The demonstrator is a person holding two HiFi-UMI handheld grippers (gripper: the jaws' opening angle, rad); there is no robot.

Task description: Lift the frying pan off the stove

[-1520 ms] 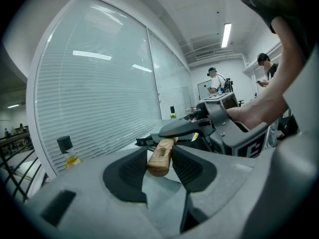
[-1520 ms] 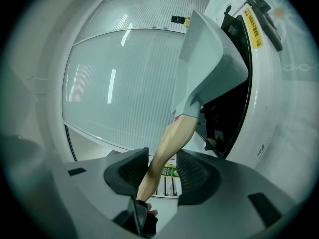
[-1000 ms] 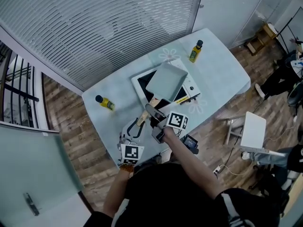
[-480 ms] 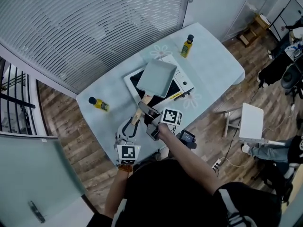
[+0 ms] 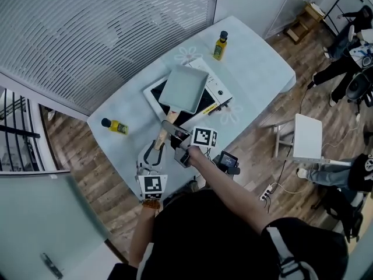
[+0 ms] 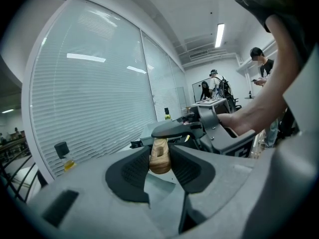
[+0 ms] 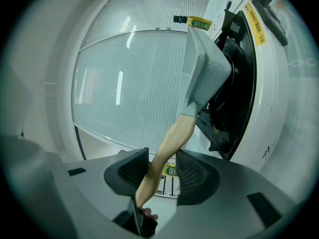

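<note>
The left gripper (image 6: 160, 152) and the right gripper (image 7: 162, 169) both clamp the wooden handle (image 7: 172, 135) of the frying pan (image 5: 183, 89), which is held above the stove (image 5: 219, 90).

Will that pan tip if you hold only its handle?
Probably front-heavy: the frying pan spreads wide, far beyond its wooden handle, so it may dip. Its flat sides look stiff, not floppy. The smooth handle could twist, perhaps why left gripper and right gripper both clamp it.

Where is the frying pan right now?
Head view, centre: the frying pan hangs over the stove on the table, its wooden handle clamped by the left gripper and the right gripper.
</note>
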